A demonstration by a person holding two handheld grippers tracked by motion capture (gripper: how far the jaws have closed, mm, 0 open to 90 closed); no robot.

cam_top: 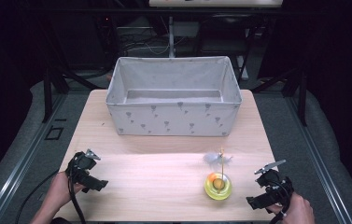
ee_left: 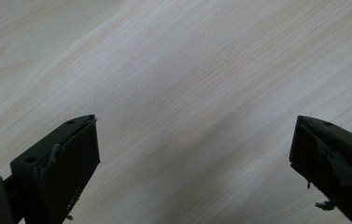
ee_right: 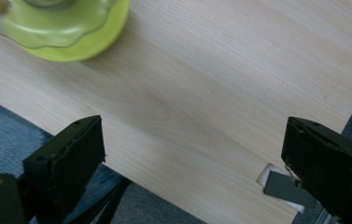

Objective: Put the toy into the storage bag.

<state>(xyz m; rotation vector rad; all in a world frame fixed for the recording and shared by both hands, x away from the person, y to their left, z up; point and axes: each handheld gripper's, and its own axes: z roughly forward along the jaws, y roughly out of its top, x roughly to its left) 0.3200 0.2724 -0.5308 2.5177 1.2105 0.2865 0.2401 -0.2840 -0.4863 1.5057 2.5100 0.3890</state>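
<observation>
We judge the toy (cam_top: 218,185), sitting near the table's (cam_top: 155,182) front right beside our right gripper (cam_top: 257,201), light and tippy, best gripped by its rigid yellow base, both grippers' jaws apart.

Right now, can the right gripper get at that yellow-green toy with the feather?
Probably yes. The right gripper is open, the yellow-green toy sits just to its left, and only bare table lies between them.

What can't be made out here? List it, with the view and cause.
- Toy, high view: too small to tell what the orange piece and feather are.
- Toy, right gripper view: cut off by the top edge.
- Bin, high view: the front wall hides the near floor.
</observation>
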